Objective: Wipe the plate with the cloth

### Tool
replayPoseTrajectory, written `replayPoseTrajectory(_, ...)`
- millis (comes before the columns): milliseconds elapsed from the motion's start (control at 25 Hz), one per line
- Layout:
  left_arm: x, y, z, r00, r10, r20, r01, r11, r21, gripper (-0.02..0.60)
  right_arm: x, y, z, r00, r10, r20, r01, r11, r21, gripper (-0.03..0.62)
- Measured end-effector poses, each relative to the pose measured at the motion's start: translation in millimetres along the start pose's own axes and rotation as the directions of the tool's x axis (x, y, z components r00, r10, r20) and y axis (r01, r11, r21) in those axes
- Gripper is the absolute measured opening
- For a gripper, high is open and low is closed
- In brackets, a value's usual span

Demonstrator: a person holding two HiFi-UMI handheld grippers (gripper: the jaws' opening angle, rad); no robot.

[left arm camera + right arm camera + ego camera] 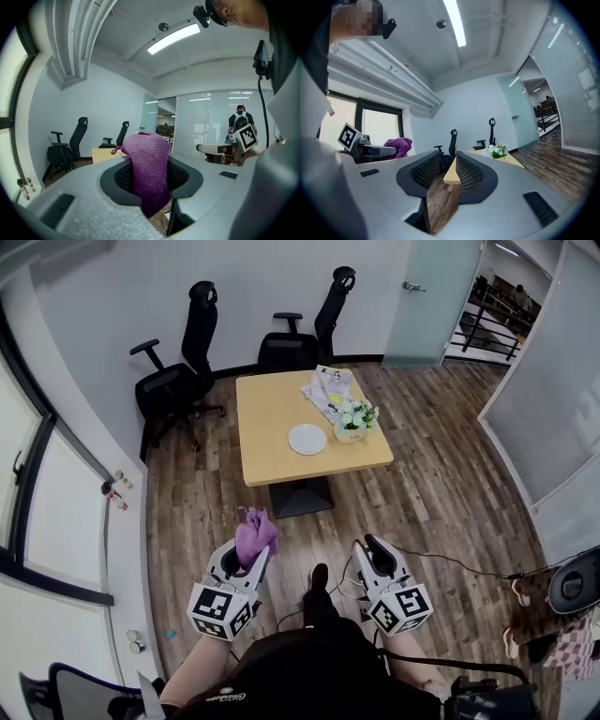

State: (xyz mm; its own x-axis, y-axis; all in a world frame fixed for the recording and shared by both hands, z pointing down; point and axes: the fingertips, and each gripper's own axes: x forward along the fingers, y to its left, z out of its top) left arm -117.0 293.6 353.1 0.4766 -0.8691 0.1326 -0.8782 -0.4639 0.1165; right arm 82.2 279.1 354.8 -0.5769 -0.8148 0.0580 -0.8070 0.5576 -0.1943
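One white plate (307,439) lies on the wooden desk (272,399) in the upper middle of the head view, just beside potted flowers (353,418). Well apart from it, at lower left, the left tool (246,557) is clamped on the purple cloth (254,532), which bunches above its jaws. The right tool (373,551) has its jaws slightly apart, holding nothing.

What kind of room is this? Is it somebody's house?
Probably an office meeting room, not a house. Two black swivel office chairs stand behind a square light wooden table, and a pale frosted glass door is at the far end.
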Motion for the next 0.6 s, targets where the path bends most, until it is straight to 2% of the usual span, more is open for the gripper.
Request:
replayPoseTrajectory(200,52.1,23.2,13.6,1.000,0.019,0.008,-0.019,1.000,0.013,0.127,51.6,-33.5,5.0,1.000,0.031,0.006,-0.031,0.999,0.029,0.110)
replayPoseTrajectory(600,182.9,69.2,69.0,0.996,0.079,0.034,-0.080,0.997,0.020,0.127,169.7,-116.9,53.6,0.989,0.146,0.000,-0.146,0.989,0.018,0.110)
